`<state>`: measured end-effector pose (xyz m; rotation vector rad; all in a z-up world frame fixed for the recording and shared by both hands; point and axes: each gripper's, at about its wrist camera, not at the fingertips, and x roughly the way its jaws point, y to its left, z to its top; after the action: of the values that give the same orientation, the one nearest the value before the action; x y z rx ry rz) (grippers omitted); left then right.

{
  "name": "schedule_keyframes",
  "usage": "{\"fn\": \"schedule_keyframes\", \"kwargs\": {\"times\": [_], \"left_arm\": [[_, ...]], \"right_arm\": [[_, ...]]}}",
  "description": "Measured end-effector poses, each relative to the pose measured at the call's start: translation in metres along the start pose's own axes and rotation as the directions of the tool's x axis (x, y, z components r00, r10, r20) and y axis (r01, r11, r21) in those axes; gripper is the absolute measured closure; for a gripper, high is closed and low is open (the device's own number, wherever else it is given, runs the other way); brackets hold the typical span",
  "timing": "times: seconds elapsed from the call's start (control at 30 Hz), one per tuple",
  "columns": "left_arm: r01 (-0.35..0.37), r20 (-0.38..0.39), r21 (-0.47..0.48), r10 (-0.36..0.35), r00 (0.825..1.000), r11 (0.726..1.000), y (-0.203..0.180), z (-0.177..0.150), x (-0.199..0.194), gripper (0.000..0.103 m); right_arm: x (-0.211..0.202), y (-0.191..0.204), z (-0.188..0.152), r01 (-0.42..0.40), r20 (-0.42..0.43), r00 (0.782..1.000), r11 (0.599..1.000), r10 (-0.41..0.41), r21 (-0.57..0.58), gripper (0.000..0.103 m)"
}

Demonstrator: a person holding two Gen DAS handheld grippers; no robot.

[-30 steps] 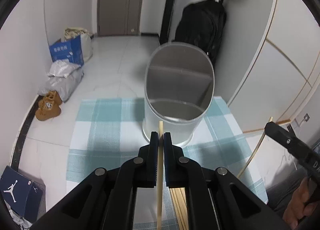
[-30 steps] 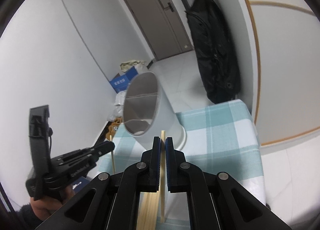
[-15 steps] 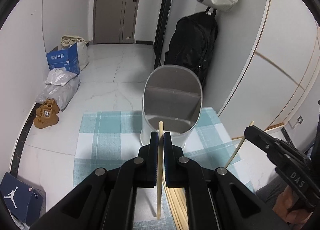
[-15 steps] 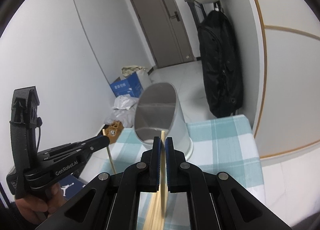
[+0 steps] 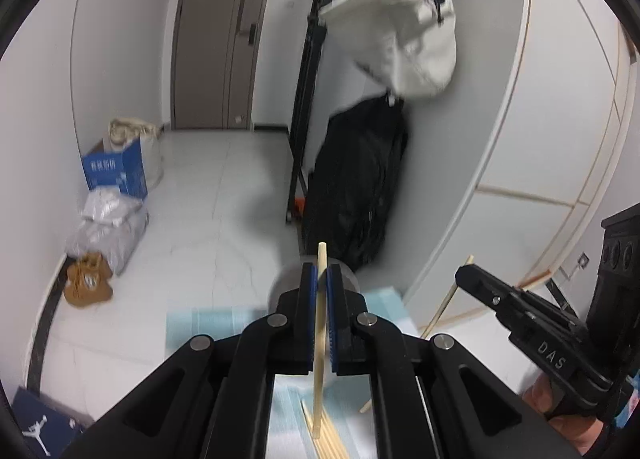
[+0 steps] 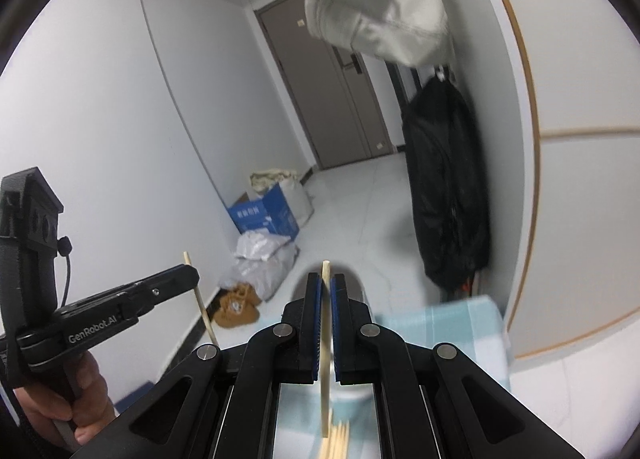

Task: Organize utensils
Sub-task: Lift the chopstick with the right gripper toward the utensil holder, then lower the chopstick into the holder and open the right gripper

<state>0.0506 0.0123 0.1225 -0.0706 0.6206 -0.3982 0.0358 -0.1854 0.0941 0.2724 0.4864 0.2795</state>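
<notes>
Left wrist view: the left gripper (image 5: 322,279) has its blue-padded fingers (image 5: 307,299) pinching a single wooden chopstick (image 5: 319,339), held nearly upright with its tip poking above them, likely so it can drop end-first into a container. Behind the fingers, mostly hidden, is the grey utensil holder (image 5: 284,283) on a blue checked cloth (image 5: 208,323) covering the desk. More loose chopsticks (image 5: 326,435) lie on the cloth below. At right, the right gripper (image 5: 464,273) pinches a second chopstick (image 5: 444,305) at a slant.

Right wrist view: the right gripper (image 6: 326,285) has its fingers (image 6: 313,307) pressed onto its chopstick (image 6: 325,355), also upright. The holder's rim (image 6: 360,279) peeks out just behind. At left, the left gripper (image 6: 192,275) holds its chopstick (image 6: 200,299) raised above the desk.
</notes>
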Motion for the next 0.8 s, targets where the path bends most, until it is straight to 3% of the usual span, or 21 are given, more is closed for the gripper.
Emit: {"fn": "schedule_keyframes", "kwargs": {"times": [0.13, 0.37, 0.63, 0.8], "left_arm": [[-0.001, 0.056, 0.009, 0.001, 0.998, 1.000, -0.004, 0.031, 0.005, 0.102], [0.002, 0.137, 0.002, -0.002, 0.991, 1.000, 0.001, 0.054, 0.029, 0.102], [0.008, 0.168, -0.022, -0.005, 0.986, 1.000, 0.015, 0.057, 0.063, 0.102], [0.055, 0.160, -0.021, -0.050, 0.986, 0.998, 0.024, 0.045, 0.089, 0.102]], "right_arm": [[0.005, 0.006, 0.036, -0.003, 0.041, 0.999, 1.000, 0.004, -0.022, 0.099], [0.034, 0.008, 0.081, 0.006, 0.095, 0.995, 0.999, -0.002, -0.036, 0.099], [0.079, -0.005, 0.092, 0.043, 0.094, 0.995, 0.999, -0.041, -0.018, 0.099], [0.101, -0.015, 0.082, 0.046, 0.078, 0.996, 0.999, -0.045, -0.019, 0.099]]}}
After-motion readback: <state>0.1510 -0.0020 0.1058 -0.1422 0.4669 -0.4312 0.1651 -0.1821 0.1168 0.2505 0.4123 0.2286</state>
